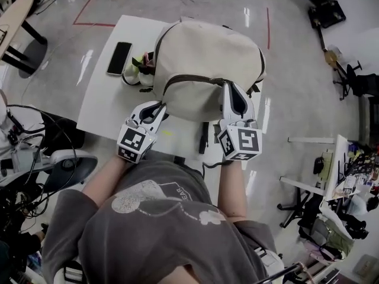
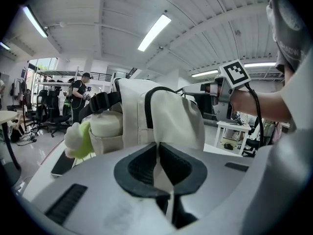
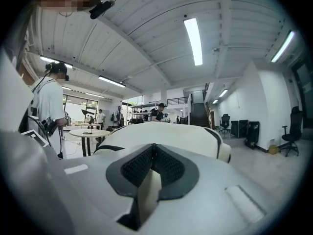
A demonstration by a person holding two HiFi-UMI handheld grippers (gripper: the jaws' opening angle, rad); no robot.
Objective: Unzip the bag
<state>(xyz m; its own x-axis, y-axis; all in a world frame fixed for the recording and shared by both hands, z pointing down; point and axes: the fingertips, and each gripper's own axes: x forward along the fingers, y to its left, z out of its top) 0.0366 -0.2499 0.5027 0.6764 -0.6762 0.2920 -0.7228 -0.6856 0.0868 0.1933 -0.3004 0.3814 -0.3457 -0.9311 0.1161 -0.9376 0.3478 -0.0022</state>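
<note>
A cream backpack [image 1: 207, 61] with dark brown straps lies on the white table [image 1: 103, 102]. My left gripper [image 1: 159, 107] is at the bag's near left edge. In the left gripper view, this gripper [image 2: 157, 147] is shut on a fold of the bag's cream fabric [image 2: 166, 116], which rises between the pads. My right gripper [image 1: 228, 89] is at the near right edge, by the brown strap. In the right gripper view, it [image 3: 153, 149] pinches a strip of cream material, with the bag [image 3: 171, 136] bulging beyond. No zipper pull shows in any view.
A black phone [image 1: 119, 58] lies on the table left of the bag. A green and white plush toy [image 1: 135, 67] sits in the bag's side pocket. A dark flat item [image 1: 204, 138] lies near the table's front edge. Cables and chairs stand on the floor around.
</note>
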